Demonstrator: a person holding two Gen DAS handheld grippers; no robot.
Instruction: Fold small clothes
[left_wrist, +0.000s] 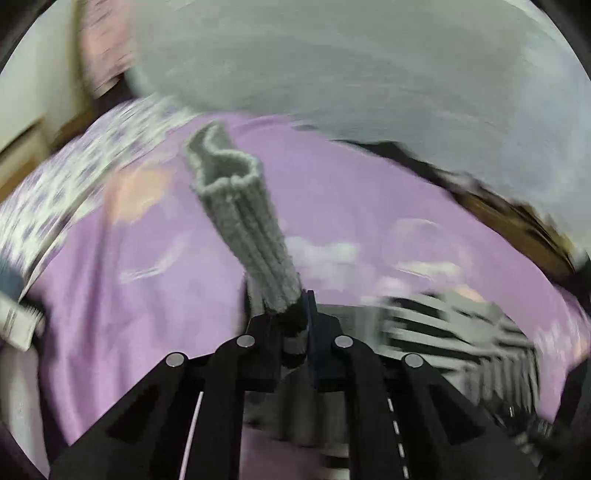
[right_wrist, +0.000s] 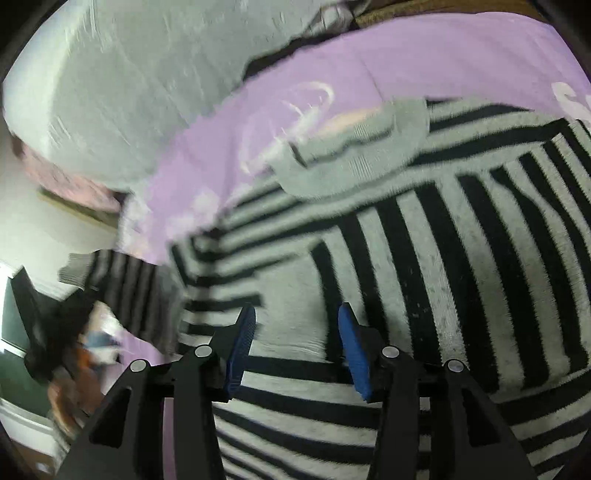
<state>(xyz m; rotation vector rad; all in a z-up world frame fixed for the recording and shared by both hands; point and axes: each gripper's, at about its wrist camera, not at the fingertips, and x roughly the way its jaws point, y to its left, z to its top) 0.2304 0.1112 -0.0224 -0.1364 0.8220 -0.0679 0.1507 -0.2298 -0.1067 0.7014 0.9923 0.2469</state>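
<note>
So in the left wrist view we're clamping the left hand-held gripper (left_wrist: 295, 325) tight on the sleeve of a black-and-white striped knit sweater (left_wrist: 454, 332). The grey ribbed cuff (left_wrist: 236, 206) is sticking up and away from the black fingers (left_wrist: 258, 354), its open end curling at the top. The jaws are pressed together with the dark end of that sleeve pinched between them. Behind the cuff we're looking at a lilac bedsheet with pale printed shapes (left_wrist: 147, 295), pretty blurry, and past it a big light grey pillow or cushion (left_wrist: 332, 62) is filling the top of the view. Over on the far left edge there's a patterned white-and-purple cloth (left_wrist: 74, 177), too smeared to say more.

In the right wrist view we're holding the right hand-held gripper (right_wrist: 295, 343) over the body of the sweater (right_wrist: 461, 258), which is lying spread on the lilac sheet (right_wrist: 295, 74). Its blue ribbed pads (right_wrist: 243, 343) are standing apart, with only sweater fabric showing below the gap; they aren't gripping anything. The sweater's grey neckband (right_wrist: 354, 151) is sitting further up, near the sheet's pale print. Off to the left, a striped sleeve is being lifted clear of the sheet, with the other gripper showing there as a dark blur.
</note>
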